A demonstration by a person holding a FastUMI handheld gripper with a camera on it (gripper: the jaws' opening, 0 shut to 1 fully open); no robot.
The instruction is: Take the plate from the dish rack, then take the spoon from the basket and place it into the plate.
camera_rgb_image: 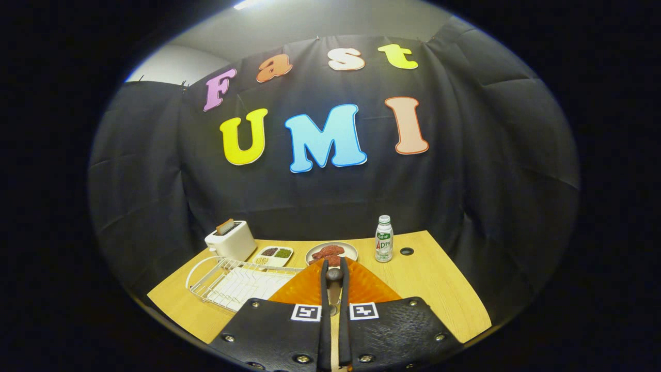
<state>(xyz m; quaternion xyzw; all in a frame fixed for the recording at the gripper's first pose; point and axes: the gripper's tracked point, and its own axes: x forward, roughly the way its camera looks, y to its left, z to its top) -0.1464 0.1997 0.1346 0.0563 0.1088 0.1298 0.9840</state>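
Between the fingers: the spoon (334, 281), pinched by the gripper (334, 266).
Orange plate (310, 289) lies beneath; dish rack (227, 281) sits left, bottle (383, 239) far right.

The gripper (334, 274) carries the spoon (334, 281) pinched between its nearly closed fingers above the orange plate (369, 287), with nothing between spoon and plate. Just beyond the plate stand a grey dish of red food (331, 251) and a small white bottle (383, 238); the wire dish rack (232, 281), a divided snack tray (272, 255) and a toaster (230, 239) crowd the left. Bare tabletop (439, 289) lies right of the plate.
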